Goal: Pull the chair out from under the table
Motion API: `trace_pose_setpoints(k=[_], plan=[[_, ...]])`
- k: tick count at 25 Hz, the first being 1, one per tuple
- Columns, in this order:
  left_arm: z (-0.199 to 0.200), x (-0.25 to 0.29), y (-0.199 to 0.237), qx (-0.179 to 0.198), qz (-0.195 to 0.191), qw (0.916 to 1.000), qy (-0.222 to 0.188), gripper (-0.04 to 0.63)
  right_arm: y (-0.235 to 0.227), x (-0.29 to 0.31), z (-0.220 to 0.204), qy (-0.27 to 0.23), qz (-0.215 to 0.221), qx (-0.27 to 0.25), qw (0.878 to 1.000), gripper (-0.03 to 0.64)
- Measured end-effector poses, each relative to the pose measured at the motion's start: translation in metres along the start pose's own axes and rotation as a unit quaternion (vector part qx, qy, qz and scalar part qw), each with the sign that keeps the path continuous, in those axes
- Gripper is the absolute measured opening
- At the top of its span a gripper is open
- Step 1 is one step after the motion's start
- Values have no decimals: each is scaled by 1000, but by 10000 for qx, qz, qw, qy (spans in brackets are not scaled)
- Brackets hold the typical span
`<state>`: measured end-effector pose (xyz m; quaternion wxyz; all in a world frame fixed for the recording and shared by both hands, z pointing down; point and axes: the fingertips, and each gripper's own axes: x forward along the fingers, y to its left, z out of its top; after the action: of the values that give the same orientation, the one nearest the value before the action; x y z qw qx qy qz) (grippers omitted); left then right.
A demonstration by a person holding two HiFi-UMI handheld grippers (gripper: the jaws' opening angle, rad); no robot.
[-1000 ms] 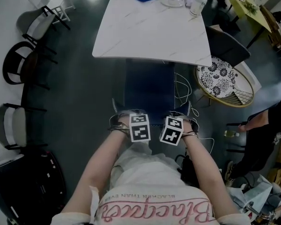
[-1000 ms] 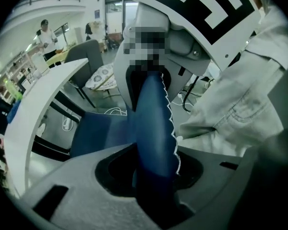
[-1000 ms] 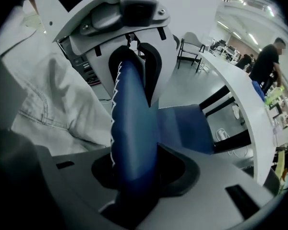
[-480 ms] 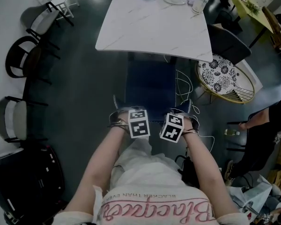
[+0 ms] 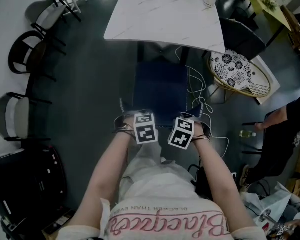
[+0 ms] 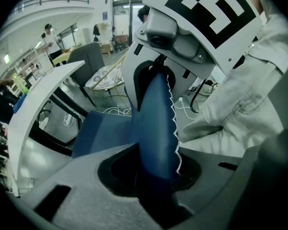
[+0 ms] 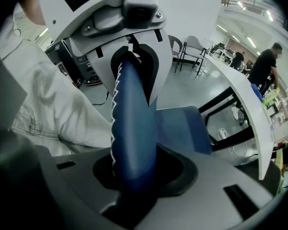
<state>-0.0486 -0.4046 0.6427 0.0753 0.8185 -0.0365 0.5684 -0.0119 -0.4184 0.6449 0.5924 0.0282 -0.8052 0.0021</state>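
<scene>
White bench [image 5: 165, 19] on the far side. The blue chair [image 5: 159, 89] stands nearer to me, its seat almost wholly clear of the bench edge. My left claw [image 5: 140, 125] and right claw [image 5: 186, 132] each clamp the chair's backrest. I judge little pulling remains.

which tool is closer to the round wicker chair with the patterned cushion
Right. The right tool holds the back of the blue chair at the end toward the wicker chair; the left tool holds the same back at the far end.
</scene>
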Motion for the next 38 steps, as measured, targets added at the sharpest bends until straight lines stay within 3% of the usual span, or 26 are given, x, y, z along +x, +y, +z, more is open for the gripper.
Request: trace_pose_setpoints(k=[17, 29, 38], plan=[[-9, 8, -118, 60, 29, 10000, 38, 100, 119, -7, -16, -18, 17, 56, 10000, 114], [-15, 11, -175, 31, 117, 9999, 24, 100, 176, -11, -23, -16, -27, -85, 10000, 117], [-16, 15, -192, 178, 585, 9981, 90, 110, 196, -11, -28, -13, -261, -307, 9992, 137]])
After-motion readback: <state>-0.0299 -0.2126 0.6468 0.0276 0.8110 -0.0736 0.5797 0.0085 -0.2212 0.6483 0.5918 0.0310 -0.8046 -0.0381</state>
